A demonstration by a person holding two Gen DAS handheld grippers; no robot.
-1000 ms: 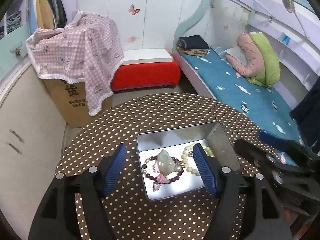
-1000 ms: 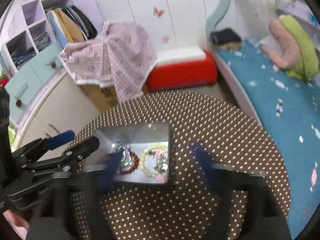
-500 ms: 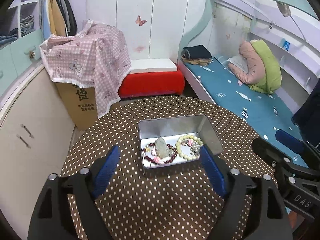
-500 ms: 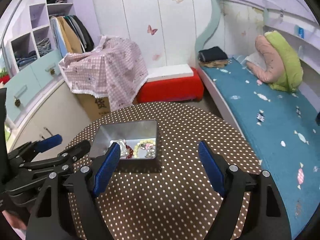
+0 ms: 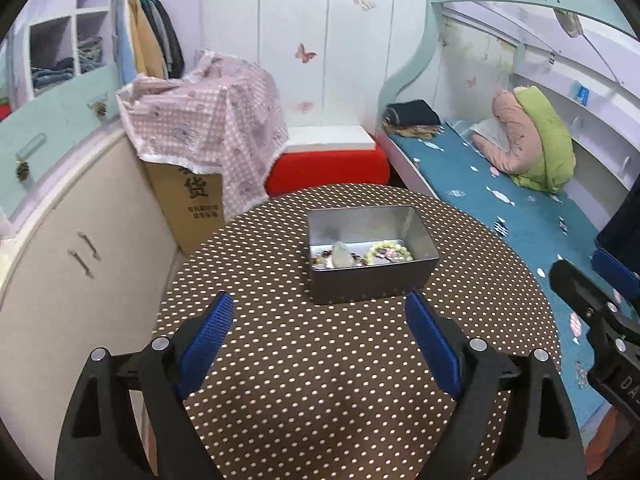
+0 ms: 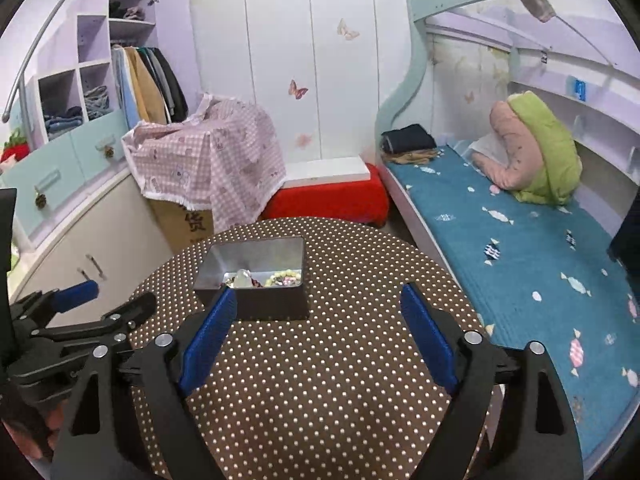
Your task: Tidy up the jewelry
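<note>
An open metal tin [image 5: 372, 280] [image 6: 256, 304] stands on the round brown polka-dot table [image 5: 320, 380] [image 6: 340, 380]. Inside it lie a dark red bead bracelet with a pale stone pendant [image 5: 340, 259] [image 6: 242, 279] and a pale yellow bead bracelet [image 5: 388, 251] [image 6: 285, 278]. My left gripper [image 5: 318, 308] is open and empty, held back from the tin's near side. My right gripper [image 6: 318, 300] is open and empty, back from the tin and to its right. The left gripper also shows at the left of the right wrist view [image 6: 108, 300], the right gripper at the right edge of the left wrist view [image 5: 588, 276].
A cardboard box under a pink checked cloth [image 5: 208, 128] and a red bench [image 5: 328, 164] stand beyond the table. A bed with a blue cover [image 5: 500, 192] runs along the right. White cabinets [image 5: 72, 248] line the left.
Both grippers have pulled back and up from the tin, which now sits farther away and smaller in both views. The jewelry stays in the tin.
</note>
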